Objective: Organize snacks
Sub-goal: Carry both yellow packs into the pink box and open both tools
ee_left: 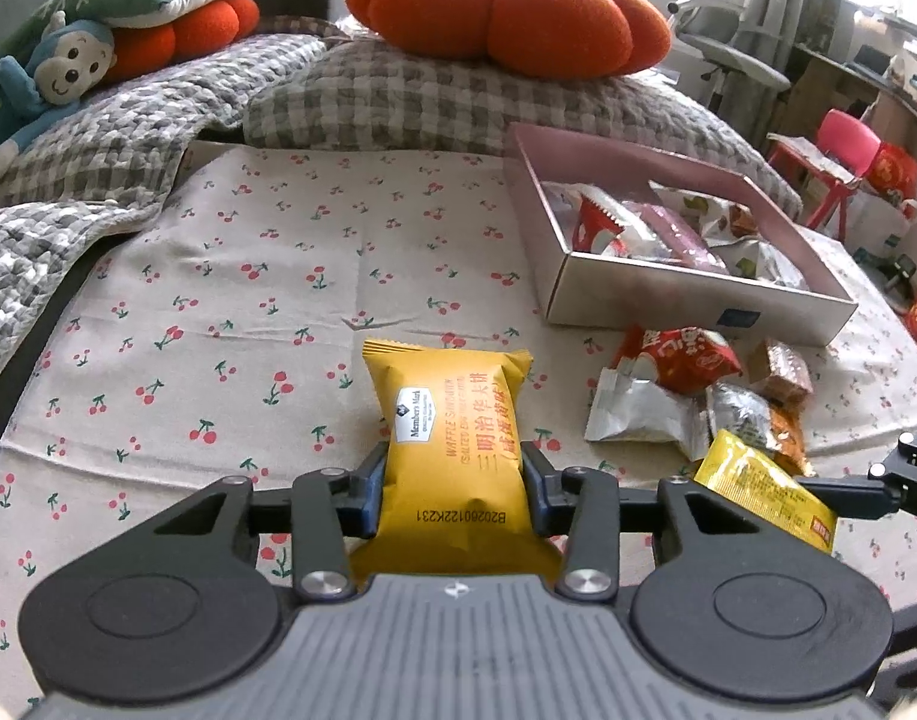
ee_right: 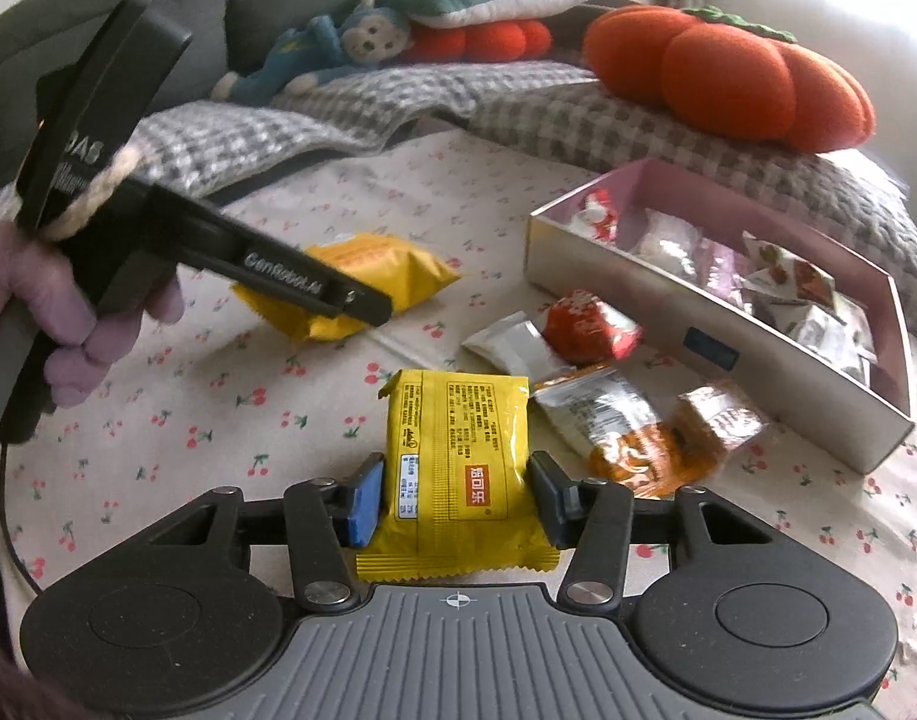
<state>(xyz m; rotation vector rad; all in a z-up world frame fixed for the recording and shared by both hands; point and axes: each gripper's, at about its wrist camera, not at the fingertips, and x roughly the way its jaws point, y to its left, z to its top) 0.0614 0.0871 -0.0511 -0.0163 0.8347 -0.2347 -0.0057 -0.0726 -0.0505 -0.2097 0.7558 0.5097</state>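
Cherry-print bed sheet [ee_left: 230,276], pink box [ee_left: 686,306], loose snack packets [ee_left: 680,384], checked blanket [ee_left: 98,138]

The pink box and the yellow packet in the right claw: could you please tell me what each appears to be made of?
The pink box looks like rigid cardboard with a matte, faintly pearly finish: straight flat walls, crisp corners. The yellow packet in the right claw looks like printed plastic film, probably foil-lined: glossy, wrinkled, with crimped zigzag end seals.
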